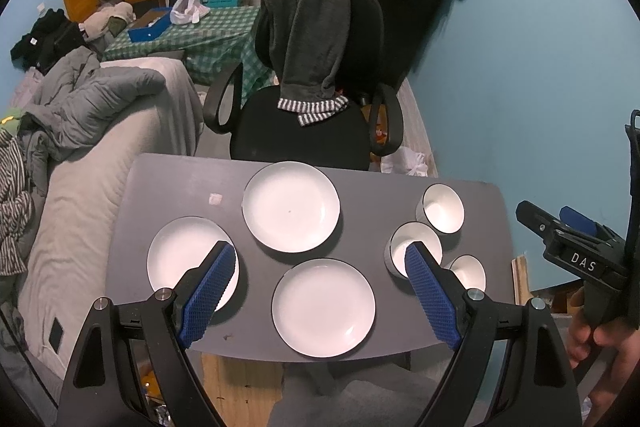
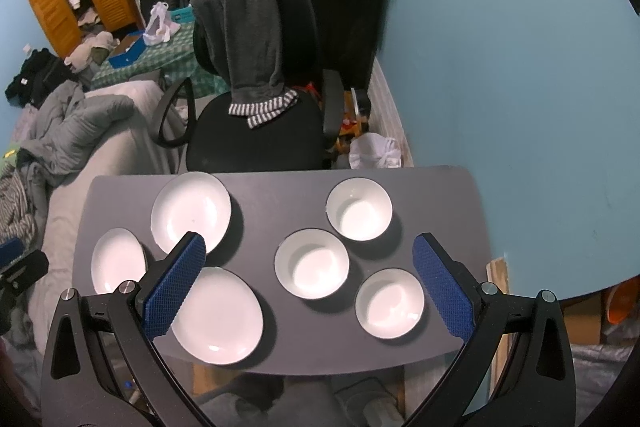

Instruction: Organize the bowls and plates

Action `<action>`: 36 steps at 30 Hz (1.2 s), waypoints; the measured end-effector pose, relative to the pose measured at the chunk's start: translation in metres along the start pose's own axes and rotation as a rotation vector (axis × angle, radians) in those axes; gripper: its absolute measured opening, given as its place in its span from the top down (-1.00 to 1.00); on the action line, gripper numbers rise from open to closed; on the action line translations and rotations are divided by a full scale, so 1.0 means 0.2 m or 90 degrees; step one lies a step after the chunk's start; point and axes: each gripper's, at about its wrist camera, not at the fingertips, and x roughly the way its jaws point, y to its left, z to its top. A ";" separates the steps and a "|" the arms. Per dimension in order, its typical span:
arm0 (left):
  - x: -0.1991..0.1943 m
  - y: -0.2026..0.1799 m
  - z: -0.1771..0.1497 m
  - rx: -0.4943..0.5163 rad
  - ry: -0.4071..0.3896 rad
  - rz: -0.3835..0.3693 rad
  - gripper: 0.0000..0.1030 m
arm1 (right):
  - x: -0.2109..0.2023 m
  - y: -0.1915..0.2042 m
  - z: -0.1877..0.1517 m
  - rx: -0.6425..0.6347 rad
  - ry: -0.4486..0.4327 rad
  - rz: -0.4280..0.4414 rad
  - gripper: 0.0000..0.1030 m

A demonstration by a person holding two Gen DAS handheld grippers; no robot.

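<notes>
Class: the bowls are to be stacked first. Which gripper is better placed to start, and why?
Right. The right gripper, open, hovers over the three bowls; the left gripper sits over the plates.

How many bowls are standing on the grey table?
3, all on the table's right side: far bowl, middle bowl, near bowl. None appears hidden.

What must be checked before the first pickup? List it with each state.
1. Left gripper open and holding nothing: ok.
2. Right gripper open and holding nothing: ok.
3. Three plates lie apart, unstacked, including the near plate: ok.
4. Three bowls upright, including the middle bowl: ok.
5. Bare table between plates and bowls: ok.
6. Bowl rims touching each other: cannot tell.
</notes>
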 end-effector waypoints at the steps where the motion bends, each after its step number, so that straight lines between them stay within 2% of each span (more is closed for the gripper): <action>1: 0.00 0.00 0.00 0.000 0.000 0.000 -0.71 | 0.00 0.00 0.00 0.000 0.000 0.000 -0.97; 36: 0.02 0.03 -0.04 -0.013 0.008 -0.001 -0.71 | 0.03 -0.02 0.00 -0.004 0.008 -0.007 -0.97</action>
